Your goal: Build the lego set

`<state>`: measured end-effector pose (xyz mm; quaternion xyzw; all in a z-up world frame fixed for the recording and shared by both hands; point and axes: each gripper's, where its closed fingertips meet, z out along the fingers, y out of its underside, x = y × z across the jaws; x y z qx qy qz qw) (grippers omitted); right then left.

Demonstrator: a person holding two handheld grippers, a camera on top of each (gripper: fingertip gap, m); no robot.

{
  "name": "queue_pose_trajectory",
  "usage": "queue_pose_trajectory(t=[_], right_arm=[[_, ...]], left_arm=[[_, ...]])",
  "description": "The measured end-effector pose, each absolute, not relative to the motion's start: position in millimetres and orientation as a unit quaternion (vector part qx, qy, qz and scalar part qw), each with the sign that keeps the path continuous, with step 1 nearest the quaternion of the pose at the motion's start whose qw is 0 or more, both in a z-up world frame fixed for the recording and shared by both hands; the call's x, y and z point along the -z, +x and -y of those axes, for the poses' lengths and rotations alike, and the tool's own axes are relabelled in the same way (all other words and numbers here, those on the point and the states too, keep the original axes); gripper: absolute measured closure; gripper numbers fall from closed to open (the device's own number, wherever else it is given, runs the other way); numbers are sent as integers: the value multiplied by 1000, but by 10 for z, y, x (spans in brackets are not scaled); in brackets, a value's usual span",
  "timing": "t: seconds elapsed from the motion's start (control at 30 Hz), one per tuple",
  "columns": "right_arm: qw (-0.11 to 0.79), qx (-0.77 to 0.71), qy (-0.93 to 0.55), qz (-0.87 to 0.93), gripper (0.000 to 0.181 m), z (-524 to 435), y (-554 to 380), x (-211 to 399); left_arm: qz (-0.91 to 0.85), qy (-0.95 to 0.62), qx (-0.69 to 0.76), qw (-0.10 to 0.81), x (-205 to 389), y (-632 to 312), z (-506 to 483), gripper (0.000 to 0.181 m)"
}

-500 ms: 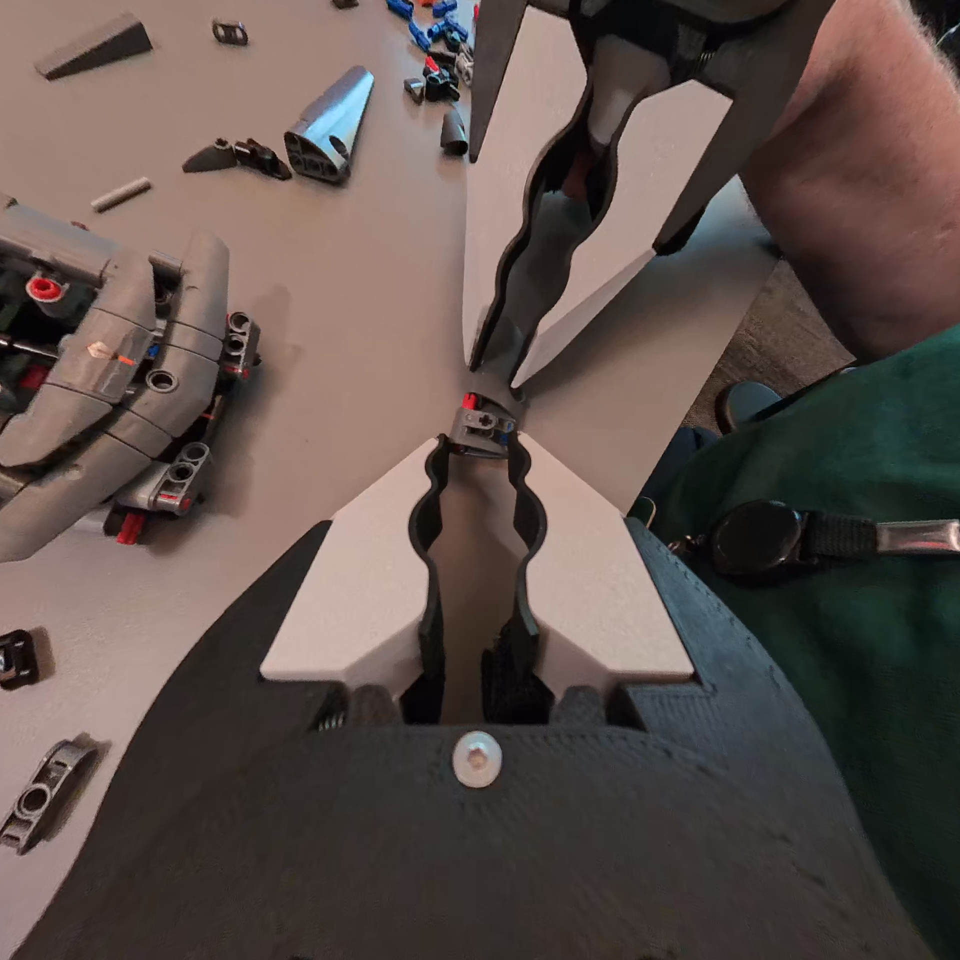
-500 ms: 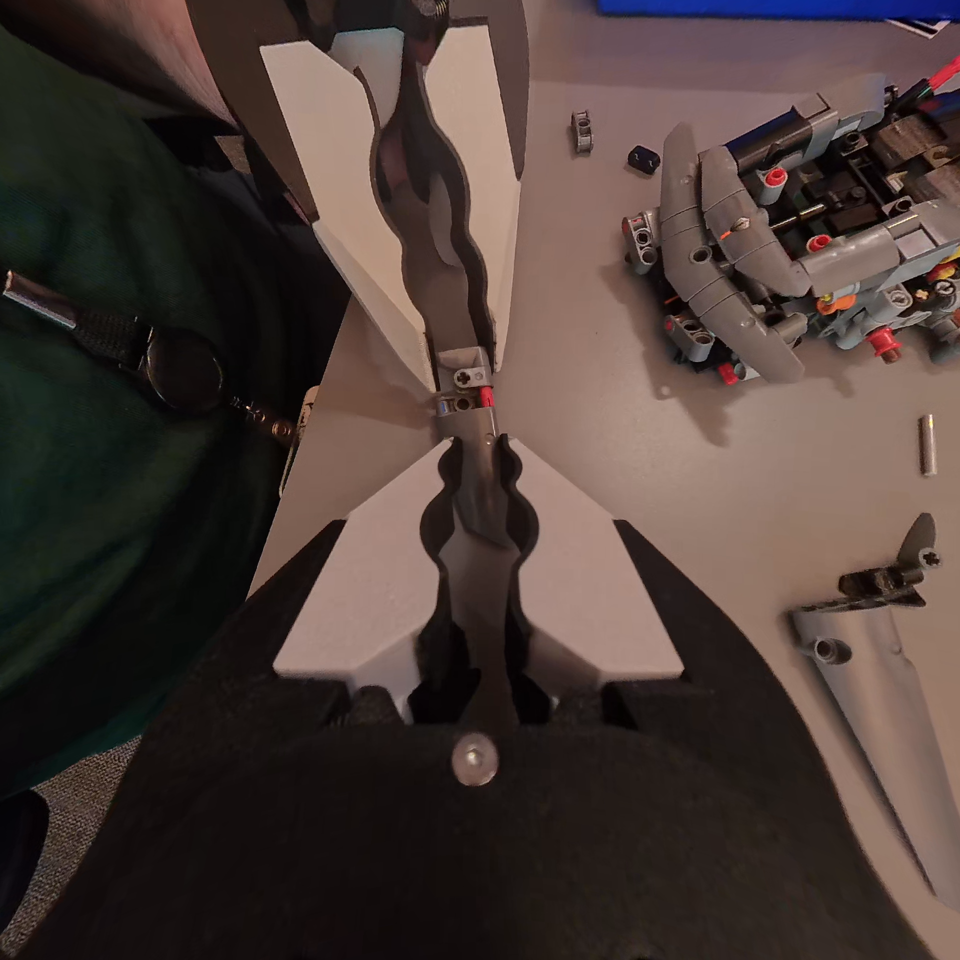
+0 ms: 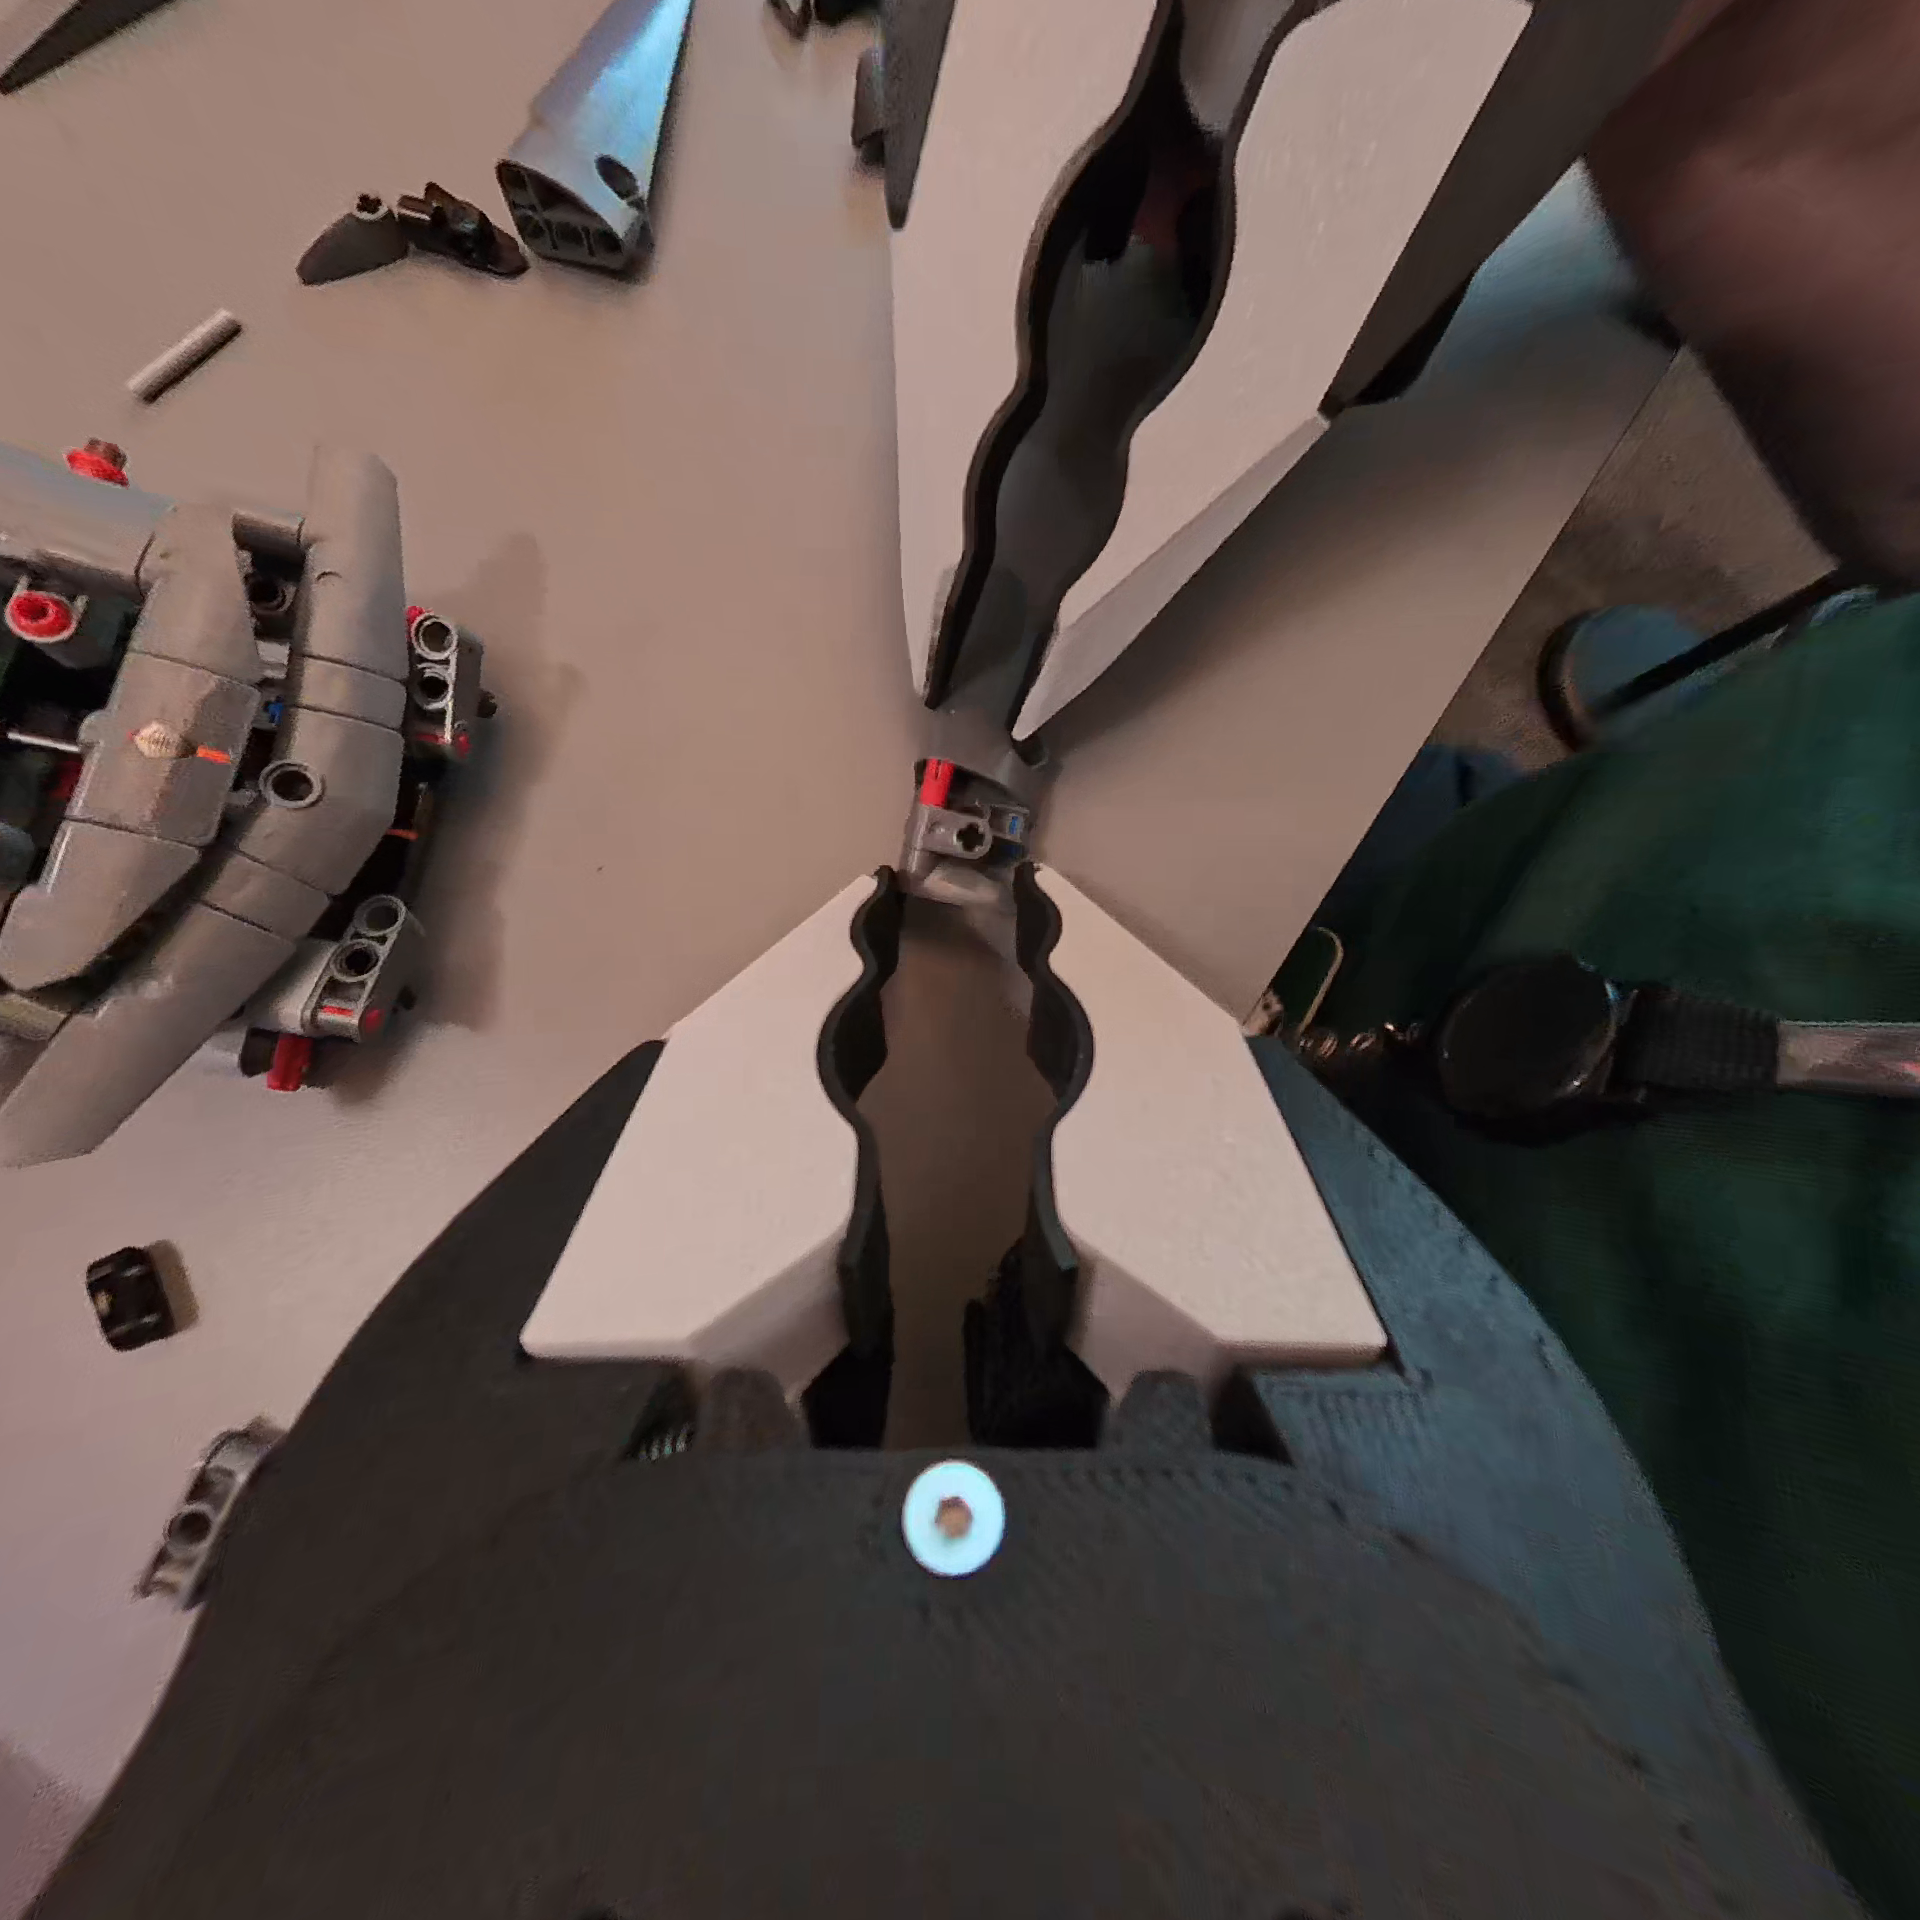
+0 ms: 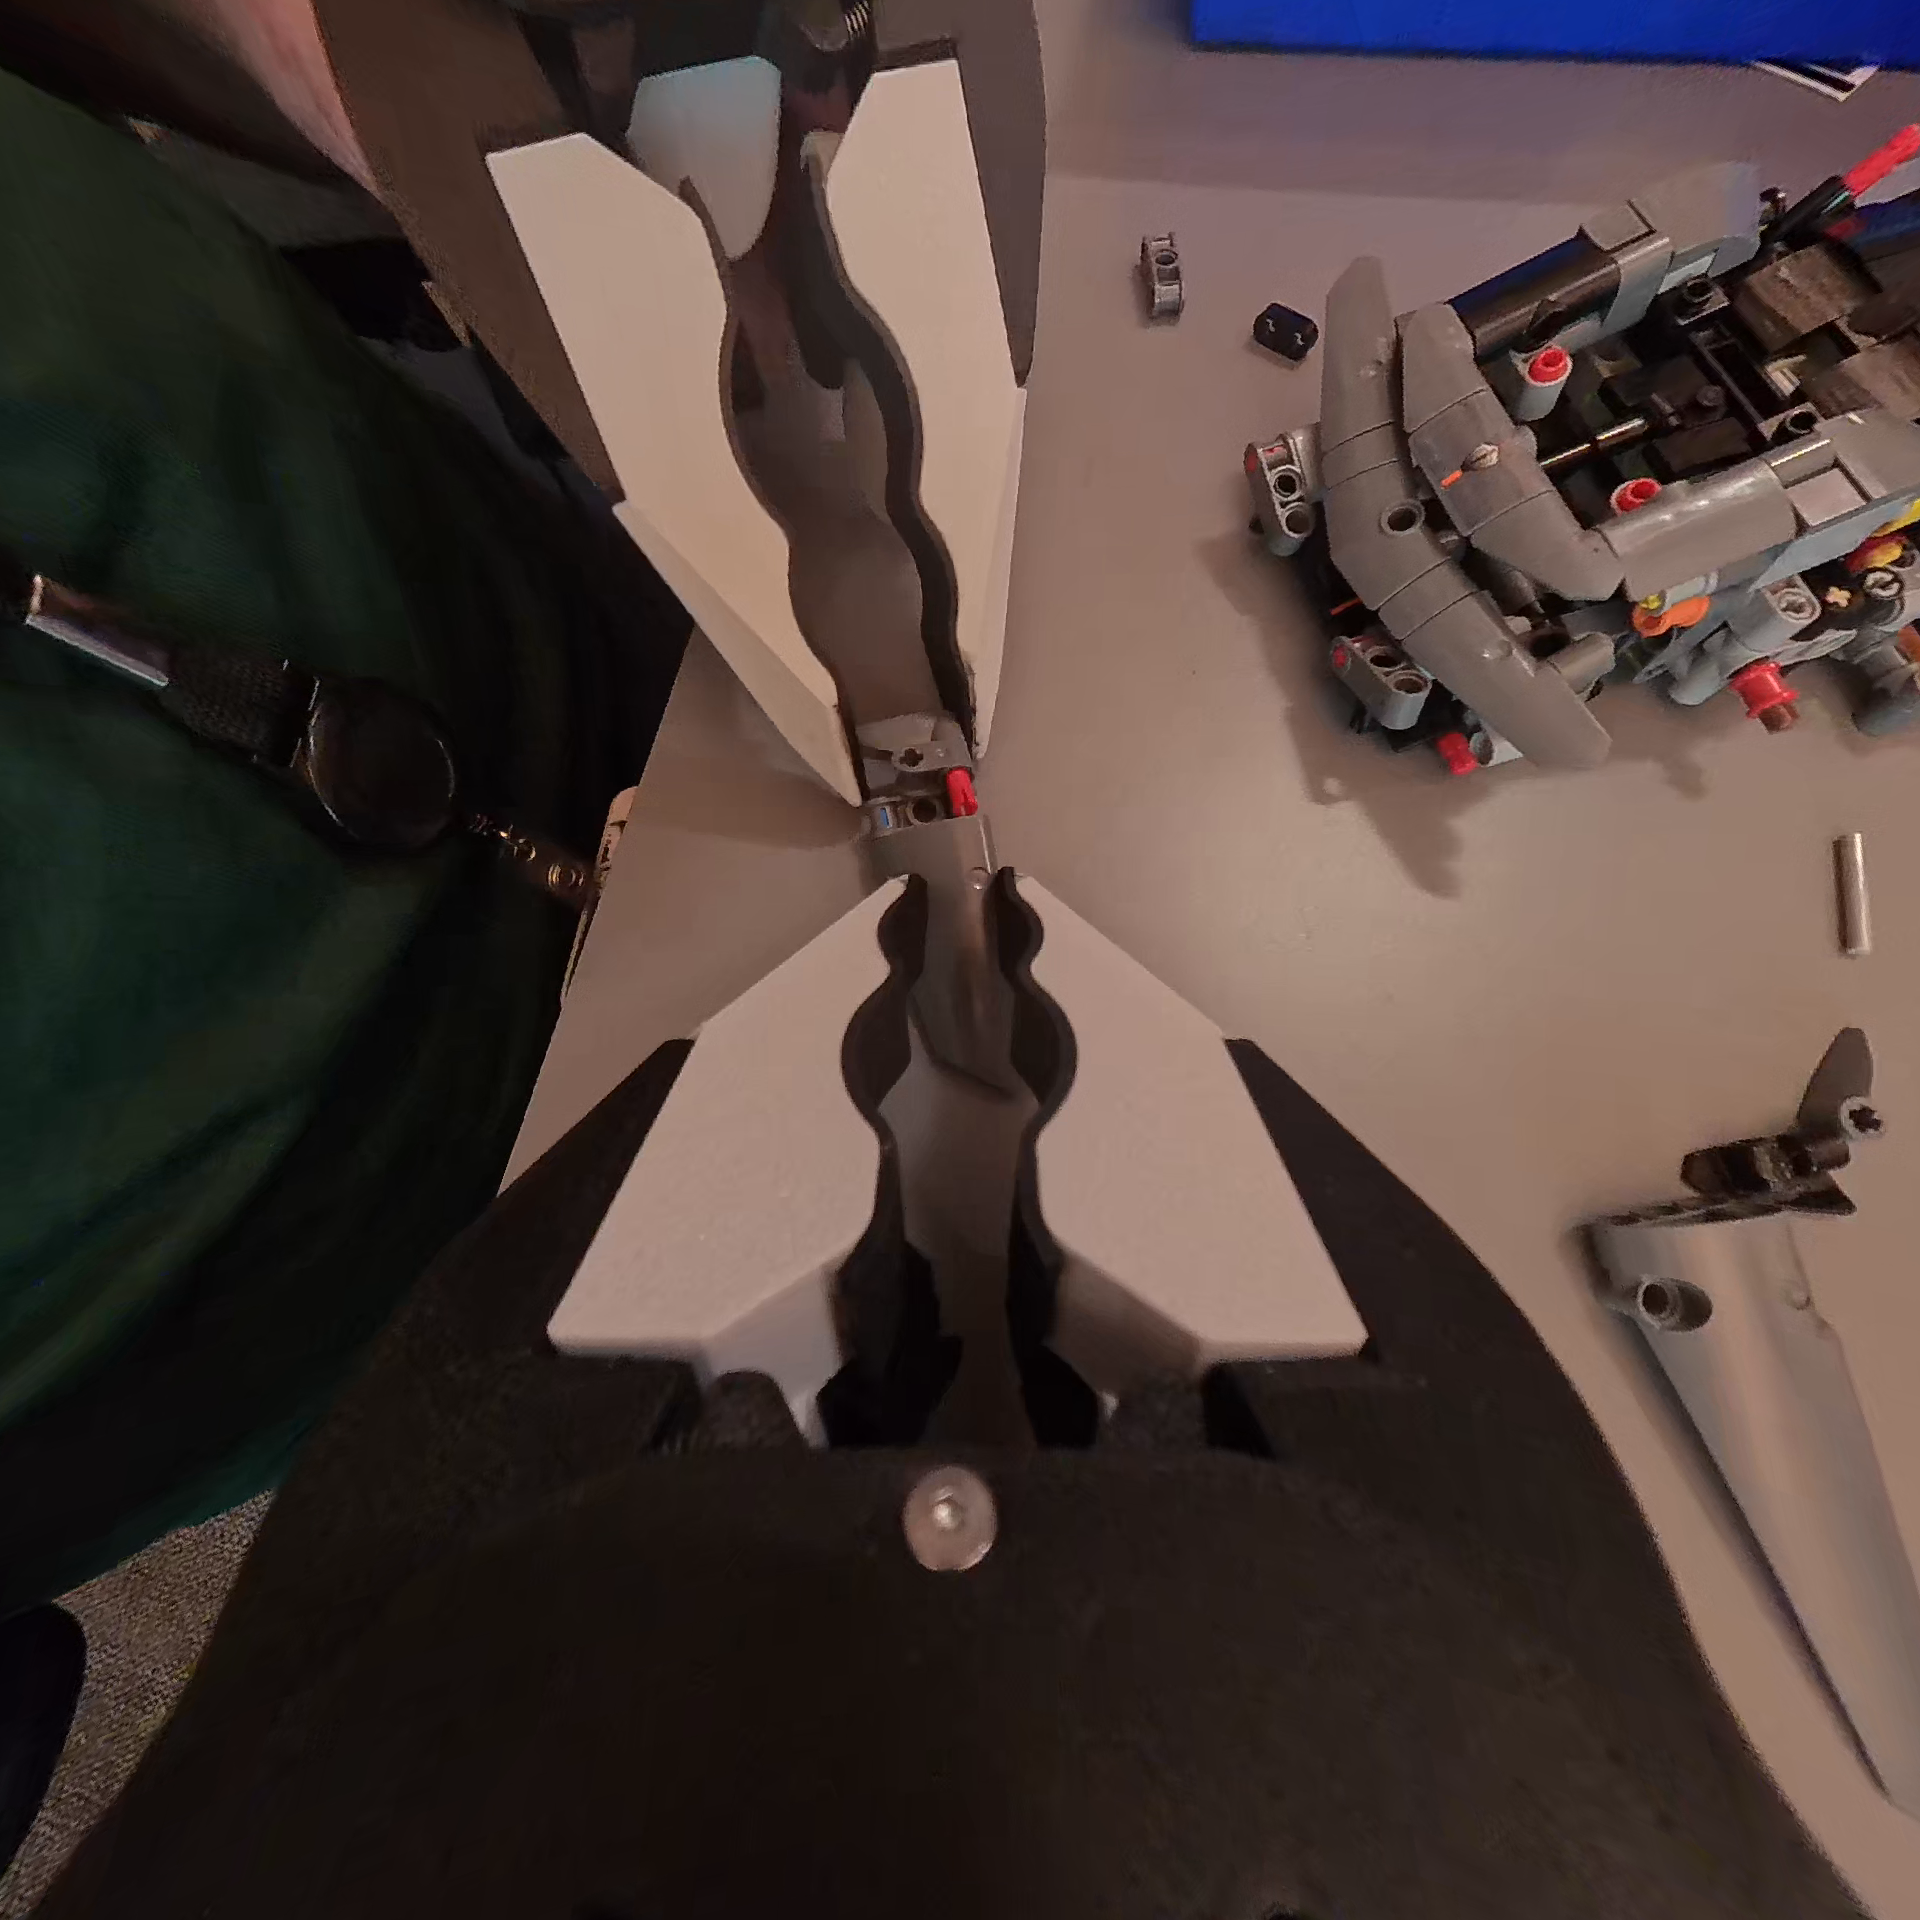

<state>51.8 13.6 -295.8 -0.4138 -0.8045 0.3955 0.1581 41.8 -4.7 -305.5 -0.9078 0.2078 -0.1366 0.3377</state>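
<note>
Grey plastic meets grey plastic where the two claws face tip to tip above the table's near edge. The left gripper (image 3: 956,883) is closed on a small grey connector block (image 3: 961,831) with a cross-shaped hole, a red pin at one corner and a blue pin at its side. The right gripper (image 4: 951,883) is closed on a long dark grey curved panel (image 4: 961,966), whose tapered tail runs back between its black wavy pads. Block and panel touch end to end; whether they are fully seated together I cannot tell.

The half-built model (image 4: 1579,499) sits well apart on the table, a dark chassis wrapped in curved grey shells, with red and blue pins and an orange part showing. Loose parts lie around it: a large light grey fin panel (image 4: 1766,1455) with a black fin assembly (image 4: 1787,1153) at its top, a short grey axle (image 4: 1851,894), and a small black connector (image 4: 1285,330).

The table (image 4: 1247,935) is plain matt grey. A blue object (image 4: 1507,21) lies at its far edge. A person in a green top (image 4: 208,935) sits close, a black badge reel (image 4: 374,769) clipped on.
</note>
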Motion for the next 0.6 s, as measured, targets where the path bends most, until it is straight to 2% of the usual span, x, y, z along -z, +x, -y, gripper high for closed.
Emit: queue_pose_trajectory(t=[0.23, 0.33, 0.6], right_arm=[[163, -386, -423, 803, 170, -145, 506, 2946], [173, -404, -423, 792, 162, -147, 496, 2842], [161, -391, -419, 804, 170, -140, 475, 2924]], left_arm=[[-237, -921, 91, 295, 3046, 403, 68, 161], [-236, -920, 89, 300, 3012, 402, 49, 161], [-241, -919, 78, 301, 3012, 403, 7, 161]])
